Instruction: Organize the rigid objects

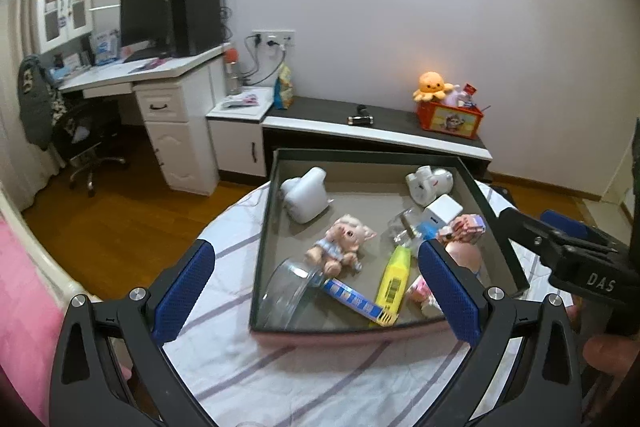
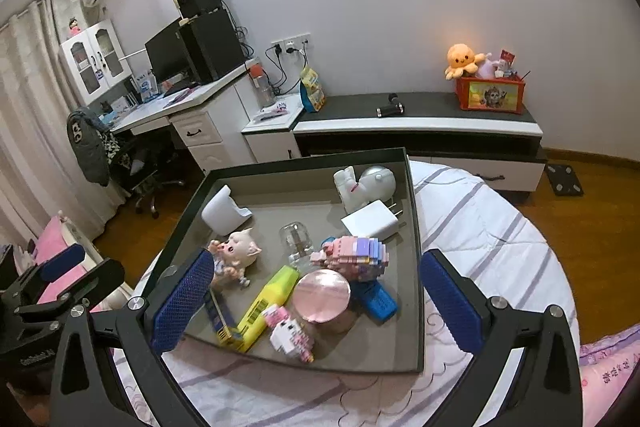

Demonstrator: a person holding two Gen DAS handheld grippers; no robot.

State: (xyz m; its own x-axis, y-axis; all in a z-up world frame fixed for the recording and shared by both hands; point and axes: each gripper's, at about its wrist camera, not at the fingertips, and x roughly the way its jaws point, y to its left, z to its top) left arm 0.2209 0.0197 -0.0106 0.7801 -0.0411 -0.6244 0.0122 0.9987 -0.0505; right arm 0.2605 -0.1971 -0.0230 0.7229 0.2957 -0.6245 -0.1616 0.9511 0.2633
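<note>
A dark-rimmed tray (image 1: 360,153) (image 2: 304,157) lies on a striped quilt and holds several small objects. Among them are a pig figure (image 1: 344,243) (image 2: 236,255), a yellow highlighter (image 1: 394,275) (image 2: 264,307), a white charger (image 1: 442,211) (image 2: 372,221), a pink block toy (image 2: 356,253), a pink round tin (image 2: 320,297) and a glass bowl (image 1: 288,291). My left gripper (image 1: 320,291) hovers open over the tray's near left side. My right gripper (image 2: 318,303) hovers open over the near edge. Neither grips anything.
A white cup-shaped holder (image 1: 304,195) and a white astronaut toy (image 2: 364,187) lie at the tray's far end. Beyond the bed are wooden floor, a low cabinet (image 2: 420,125) with an orange toy box (image 2: 492,95), and a desk with a chair (image 1: 80,143).
</note>
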